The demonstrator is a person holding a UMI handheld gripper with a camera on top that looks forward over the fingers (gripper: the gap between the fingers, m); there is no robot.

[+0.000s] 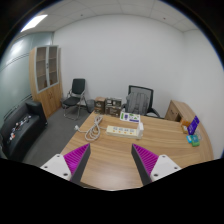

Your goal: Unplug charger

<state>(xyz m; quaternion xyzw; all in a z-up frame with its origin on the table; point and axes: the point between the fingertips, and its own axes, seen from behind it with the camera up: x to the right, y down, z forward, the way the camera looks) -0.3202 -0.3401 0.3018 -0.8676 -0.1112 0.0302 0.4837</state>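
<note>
Fingers (111,163) spread wide, pink-purple pads (76,157) facing inward, nothing held between them. Hovering high above the near edge of the wooden bench (112,152), well short of any contact.

Straight ahead and beyond the fingers, roughly in line with the gap between them: a white power strip (123,129) lying flat near the middle of the bench, towards its far edge. Long axis running mostly across the line of approach, tilted slightly. Something white plugged into or resting on top of it, probably the charger (128,118), though too small to confirm shape or which socket. A pale cable (96,130) curling off towards the left side of the bench, just beside the strip.

So, the relation that matters: target dead ahead and lower, well apart from the fingertips, with bare bench surface between. Likely need: forward and downward travel, then a turn of the fingers so the pads close across the charger body rather than along the strip.

Further out, near the right far corner of the bench: a small blue-and-purple item (191,127) and a teal object beside it, apart from the strip. Past the far edge, a black office chair (141,99). Beyond that, a second chair (76,95), a wooden cabinet (46,75) against the wall, and a dark sofa (20,126) off to the left.
</note>
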